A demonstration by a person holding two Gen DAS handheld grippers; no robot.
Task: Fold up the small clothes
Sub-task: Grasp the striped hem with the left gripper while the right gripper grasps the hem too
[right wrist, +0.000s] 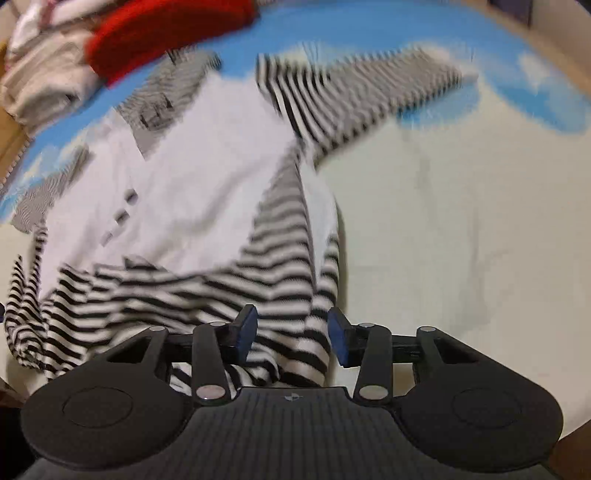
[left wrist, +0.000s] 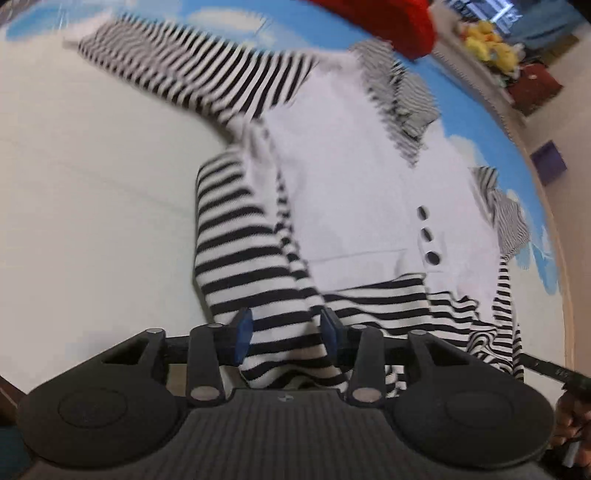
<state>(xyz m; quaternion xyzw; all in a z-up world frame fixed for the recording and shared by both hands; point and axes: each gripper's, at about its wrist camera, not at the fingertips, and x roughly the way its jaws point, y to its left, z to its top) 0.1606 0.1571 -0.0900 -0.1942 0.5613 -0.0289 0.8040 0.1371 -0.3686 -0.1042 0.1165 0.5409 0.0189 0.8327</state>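
A small black-and-white striped garment with a plain white front panel (left wrist: 354, 184) and dark buttons lies spread on the table, also in the right wrist view (right wrist: 192, 177). One striped sleeve (left wrist: 192, 66) stretches away at the far side. My left gripper (left wrist: 286, 332) stands with its jaws apart and the striped hem bunched between its blue pads (left wrist: 242, 330). My right gripper (right wrist: 291, 334) also has its jaws apart, with striped hem fabric between them. Whether either pinches the cloth I cannot tell. Both views are blurred by motion.
The table (left wrist: 92, 184) is cream with a blue sky-and-cloud pattern at the far edge (right wrist: 369, 37). A red garment (right wrist: 166, 33) and a pale cloth pile (right wrist: 40, 77) lie at the back. Yellow toys (left wrist: 487, 40) sit beyond the table.
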